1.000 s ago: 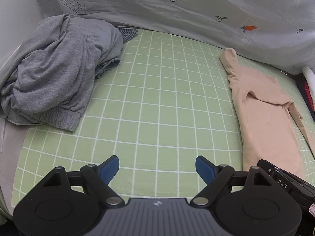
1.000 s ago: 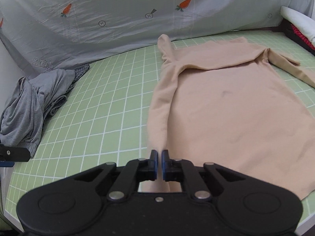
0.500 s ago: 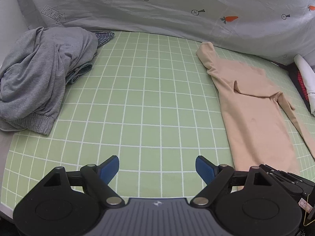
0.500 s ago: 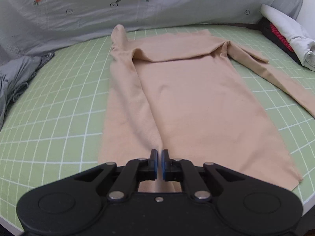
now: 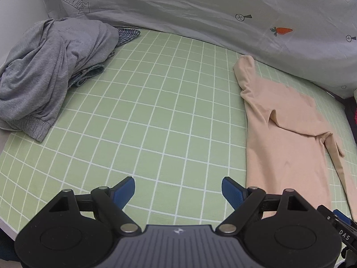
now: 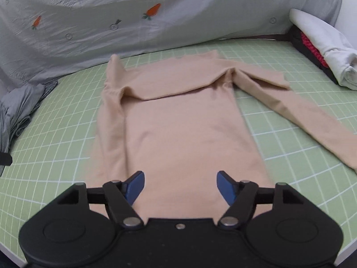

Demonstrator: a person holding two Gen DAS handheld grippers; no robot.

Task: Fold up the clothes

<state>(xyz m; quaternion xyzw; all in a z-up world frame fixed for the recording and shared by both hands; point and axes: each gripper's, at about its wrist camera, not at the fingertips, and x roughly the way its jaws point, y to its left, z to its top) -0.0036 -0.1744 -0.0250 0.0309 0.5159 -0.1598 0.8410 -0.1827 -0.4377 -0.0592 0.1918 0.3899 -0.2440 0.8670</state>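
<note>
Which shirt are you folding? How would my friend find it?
Find the green checked mat before the gray carrot-print sheet. The peach long-sleeved top lies flat on it, under the open right gripper. Unlike the crumpled gray clothes pile, it is spread smooth, one sleeve stretched sideways.

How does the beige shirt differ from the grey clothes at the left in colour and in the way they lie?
The beige shirt lies spread flat, one sleeve folded over the body; the grey clothes sit crumpled in a heap. The shirt is one single garment; the heap holds several pieces. Both rest on the green checked mat.
</note>
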